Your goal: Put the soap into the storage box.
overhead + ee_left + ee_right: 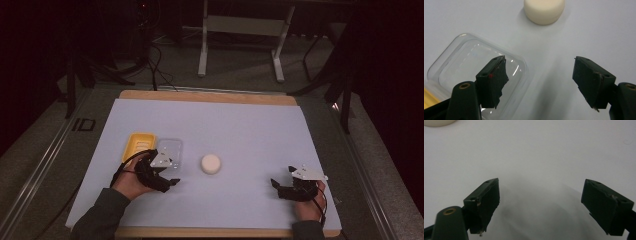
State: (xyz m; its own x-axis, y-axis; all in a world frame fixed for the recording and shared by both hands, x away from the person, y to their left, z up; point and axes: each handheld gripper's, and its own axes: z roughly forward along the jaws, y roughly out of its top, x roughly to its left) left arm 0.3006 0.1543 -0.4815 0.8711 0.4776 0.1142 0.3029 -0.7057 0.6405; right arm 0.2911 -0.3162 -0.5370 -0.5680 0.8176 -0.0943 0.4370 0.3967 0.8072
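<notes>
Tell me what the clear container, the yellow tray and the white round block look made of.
Clear container: thin glossy transparent plastic, with glints and the table showing through. Yellow tray: likely plastic or foam, opaque, too small to tell. White round block: matte, cream, possibly foam or soap.

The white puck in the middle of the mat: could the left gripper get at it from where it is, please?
Probably yes. The left gripper is open, and bare mat lies between it and the puck; the clear lid sits off to the side.
</notes>
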